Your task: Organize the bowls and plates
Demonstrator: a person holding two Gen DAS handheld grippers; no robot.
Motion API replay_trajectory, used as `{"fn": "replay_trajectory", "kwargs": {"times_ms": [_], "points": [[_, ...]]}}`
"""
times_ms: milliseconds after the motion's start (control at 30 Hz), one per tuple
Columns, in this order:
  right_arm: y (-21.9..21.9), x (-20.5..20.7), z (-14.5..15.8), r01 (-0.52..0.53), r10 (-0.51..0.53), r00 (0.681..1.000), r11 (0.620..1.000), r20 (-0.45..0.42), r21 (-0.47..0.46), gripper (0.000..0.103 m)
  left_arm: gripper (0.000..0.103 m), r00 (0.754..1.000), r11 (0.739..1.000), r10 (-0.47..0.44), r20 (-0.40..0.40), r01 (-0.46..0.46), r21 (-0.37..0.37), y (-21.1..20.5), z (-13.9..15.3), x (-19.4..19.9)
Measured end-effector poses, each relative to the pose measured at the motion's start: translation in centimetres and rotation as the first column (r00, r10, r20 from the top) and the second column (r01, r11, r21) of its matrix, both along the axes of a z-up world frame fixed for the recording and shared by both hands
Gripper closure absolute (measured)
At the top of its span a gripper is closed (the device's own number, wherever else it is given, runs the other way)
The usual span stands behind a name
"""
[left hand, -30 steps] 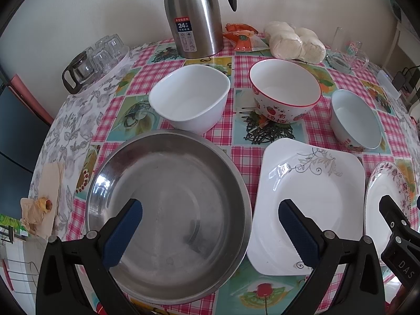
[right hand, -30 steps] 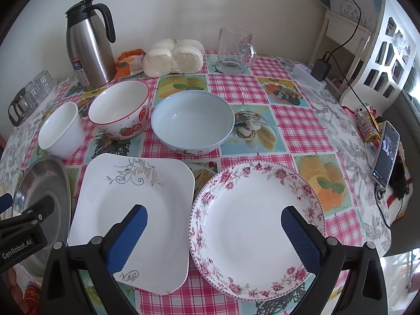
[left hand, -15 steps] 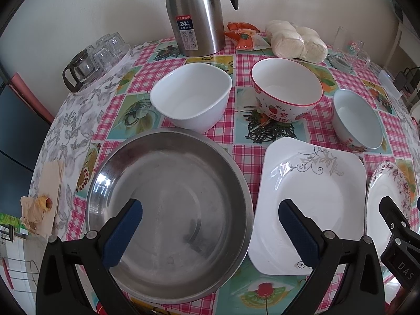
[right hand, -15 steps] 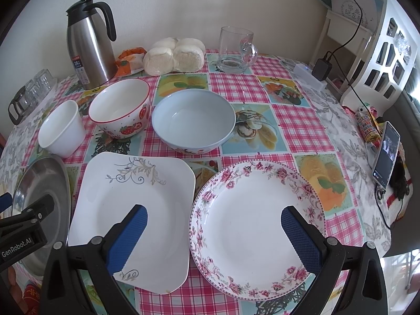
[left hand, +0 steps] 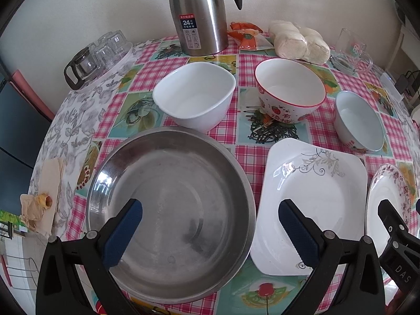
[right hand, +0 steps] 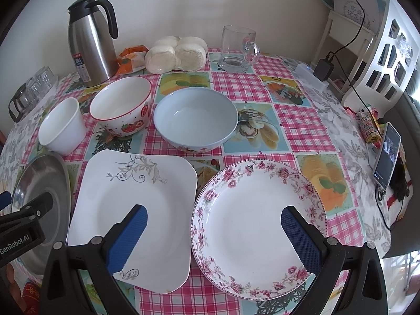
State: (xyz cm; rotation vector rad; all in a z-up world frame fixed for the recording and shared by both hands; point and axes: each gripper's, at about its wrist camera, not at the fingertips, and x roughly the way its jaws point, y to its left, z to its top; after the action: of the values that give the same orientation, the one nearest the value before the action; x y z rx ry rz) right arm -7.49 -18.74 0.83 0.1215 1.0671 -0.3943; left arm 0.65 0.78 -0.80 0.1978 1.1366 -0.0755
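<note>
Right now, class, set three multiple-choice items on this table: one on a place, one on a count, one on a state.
1. What lies between the steel basin and the floral plate?
A. square plate
B. glass mug
C. thermos

2. How many ceramic bowls stand in the row behind the plates?
A. two
B. three
C. five

3. How is the right gripper?
A. shut on a plate
B. open, holding nothing
C. shut on a bowl

Answers:
1 A, the square plate sits between them.
2 B: white bowl, strawberry bowl, blue bowl.
3 B, its fingers are spread above the plates.
</note>
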Motion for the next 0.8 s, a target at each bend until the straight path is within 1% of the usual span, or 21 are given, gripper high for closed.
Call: {"fn": "replay_trajectory", "kwargs": {"times_ms": [67, 133, 233, 300, 400, 500, 600, 700, 800], "points": [[0.4, 0.2, 0.0, -0.012, 0.012, 1.000, 1.000, 0.006, -0.013, 0.000, 0.000, 1.000, 0.999, 0.029, 0.002, -0.029, -0.025, 0.8, 0.2, 0.3], [1.0, 0.5, 0.0, -0.040, 0.040, 0.999, 0.999, 0.008, -0.017, 0.000, 0.000, 0.996, 0.995, 0.089, 0.015, -0.088, -0.050, 2.2, 0.5, 0.6], [2.2, 0.8, 0.3, -0.094, 0.094, 0.995, 0.996, 0.028, -0.005, 0.000, 0.000, 0.981, 0.980, 0.190, 0.045, -0.187, -0.065, 4.7, 0.9, 1.0], [2.9, 1.1, 0.5, -0.120, 0.120, 0.992, 0.993, 0.051, 0.004, 0.000, 0.000, 0.965, 0.965, 0.254, 0.064, -0.248, -0.082, 6.6, 1.1, 1.3], [4.0, 1.8, 0.9, -0.147, 0.145, 0.985, 0.989, 0.090, 0.021, 0.000, 0.000, 0.948, 0.949, 0.307, 0.085, -0.297, -0.111, 8.7, 1.2, 1.5], [5.0, 2.7, 1.0, -0.176, 0.169, 0.978, 0.983, 0.118, 0.049, 0.000, 0.000, 0.932, 0.931, 0.350, 0.096, -0.335, -0.141, 10.4, 1.0, 1.7], [6.1, 3.3, 0.8, -0.212, 0.200, 0.971, 0.973, 0.128, 0.093, 0.000, 0.000, 0.918, 0.904, 0.389, 0.079, -0.364, -0.222, 12.4, 0.6, 2.0], [7.4, 3.9, 0.5, -0.237, 0.223, 0.966, 0.966, 0.126, 0.101, 0.000, 0.000, 0.910, 0.886, 0.408, 0.071, -0.375, -0.273, 13.7, 0.3, 2.2], [8.6, 4.6, 0.2, -0.267, 0.252, 0.959, 0.957, 0.131, 0.111, 0.000, 0.000, 0.902, 0.874, 0.424, 0.085, -0.383, -0.299, 14.9, 0.1, 2.2]]}}
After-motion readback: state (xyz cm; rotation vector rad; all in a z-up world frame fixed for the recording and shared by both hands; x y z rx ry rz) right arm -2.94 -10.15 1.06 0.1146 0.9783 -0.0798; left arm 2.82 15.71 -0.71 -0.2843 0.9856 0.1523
